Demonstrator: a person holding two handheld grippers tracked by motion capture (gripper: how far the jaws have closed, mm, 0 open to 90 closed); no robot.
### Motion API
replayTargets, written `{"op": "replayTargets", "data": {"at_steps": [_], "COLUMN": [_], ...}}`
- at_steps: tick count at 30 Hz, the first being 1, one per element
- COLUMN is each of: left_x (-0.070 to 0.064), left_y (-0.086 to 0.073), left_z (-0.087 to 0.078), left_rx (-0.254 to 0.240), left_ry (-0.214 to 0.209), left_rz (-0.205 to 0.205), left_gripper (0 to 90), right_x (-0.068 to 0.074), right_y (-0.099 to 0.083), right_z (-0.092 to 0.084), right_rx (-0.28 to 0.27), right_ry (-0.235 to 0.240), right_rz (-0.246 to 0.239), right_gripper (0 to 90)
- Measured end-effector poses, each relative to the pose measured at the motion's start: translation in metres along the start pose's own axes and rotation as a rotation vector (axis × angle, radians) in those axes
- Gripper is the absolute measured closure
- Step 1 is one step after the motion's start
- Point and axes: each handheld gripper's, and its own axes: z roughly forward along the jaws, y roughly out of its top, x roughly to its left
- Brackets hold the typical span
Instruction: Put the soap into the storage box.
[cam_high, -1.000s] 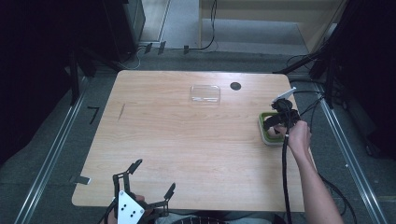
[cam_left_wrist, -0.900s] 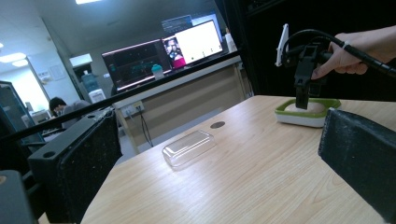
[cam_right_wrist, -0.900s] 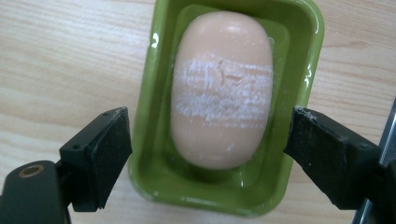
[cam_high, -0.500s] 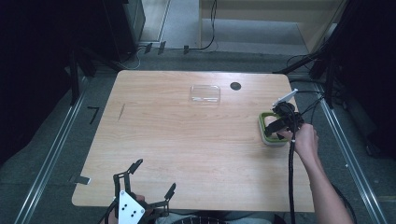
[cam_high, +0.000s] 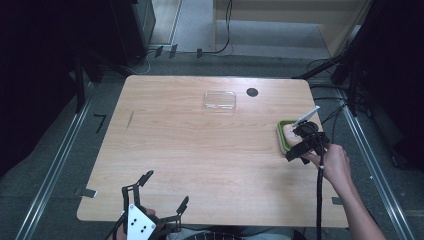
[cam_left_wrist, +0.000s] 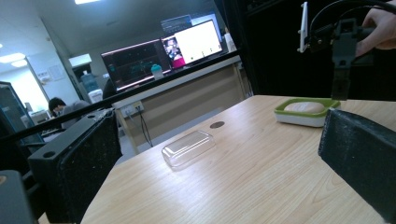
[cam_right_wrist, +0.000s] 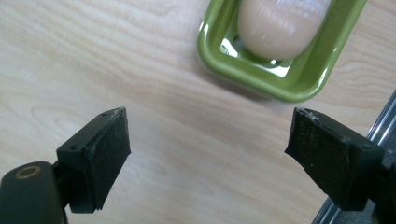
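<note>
- Right hand-held gripper (cam_right_wrist: 205, 158) hangs open and empty over the counter (cam_high: 200, 150), just short of the green soap dish (cam_right_wrist: 280, 70) by the right edge.
- Risk: a jaw clips the rim, tipping the soap (cam_right_wrist: 280, 23) out.
- Left hand-held gripper (cam_high: 160, 200) idle, open.

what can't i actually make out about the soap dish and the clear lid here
- Soap dish, right gripper view: far end cut off by the top edge.
- Soap, high view: partly covered by the right gripper.
- Clear lid, high view: too small to tell which way up.
</note>
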Motion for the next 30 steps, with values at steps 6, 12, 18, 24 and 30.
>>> {"op": "replayTargets", "data": {"at_steps": [6,12,18,24,30], "left_x": [0.000,0.000,-0.001,0.000,0.000], "left_y": [0.000,0.000,0.000,0.000,0.001], "left_z": [0.000,0.000,0.001,0.000,0.001], "left_rx": [0.000,0.002,0.002,0.000,0.003], "left_ry": [0.000,-0.001,0.000,-0.002,-0.002], "left_rz": [0.000,0.002,0.003,0.002,0.005], "left_gripper": [0.0,0.0,0.0,0.0,0.0], "right_x": [0.005,0.007,0.013,0.017,0.019], "right_y": [-0.023,-0.046,-0.066,-0.080,-0.090], "right_z": [0.001,0.008,0.022,0.032,0.042], "right_rx": [0.012,0.025,0.054,0.066,0.061], "right_ry": [0.005,0.017,0.006,0.014,0.018], "right_rz": [-0.028,-0.034,-0.056,-0.069,-0.065], "right_gripper": [13.3,13.3,13.3,13.2,2.8]}}
